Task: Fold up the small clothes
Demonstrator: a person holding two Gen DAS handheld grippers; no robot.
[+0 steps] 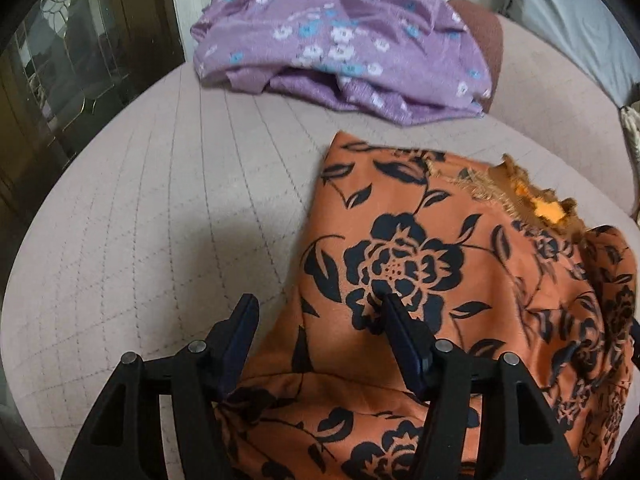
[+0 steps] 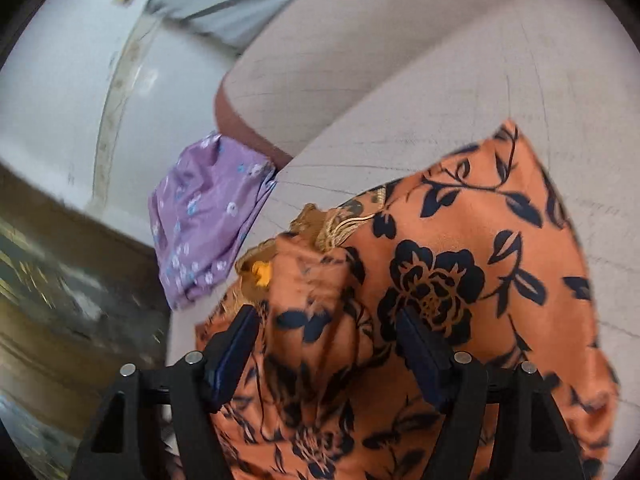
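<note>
Left wrist view: the left tool is hanging over the near edge of an orange garment printed with black flowers, its jaws spread apart and pinching nothing. One finger is lying over the cloth, the other over the bare quilted bed cover at nine o'clock of it. The garment is lying partly folded from the centre toward four o'clock of the frame, a frayed golden trim showing at its two o'clock edge. A crumpled purple flowered garment is waiting at twelve o'clock, well apart from the orange one, a grey pillow sitting at two o'clock.

Right wrist view: the right tool is also standing spread wide, both fingers over the bunched middle of the orange garment and gripping nothing. The cloth is filling the frame from six to three o'clock, its trim at the ten o'clock side of the tool, near the purple garment at nine o'clock. The picture is blurring toward the left edge.

Judging by the loose, doubled cloth and the empty jaws, a fold on the orange piece appears to be under way, with the hands between grips. The next move is likely calling for both tools to be closing on an edge or corner each, catching only the top layer, then carrying it across evenly so the slippery fabric is not bunching.
</note>
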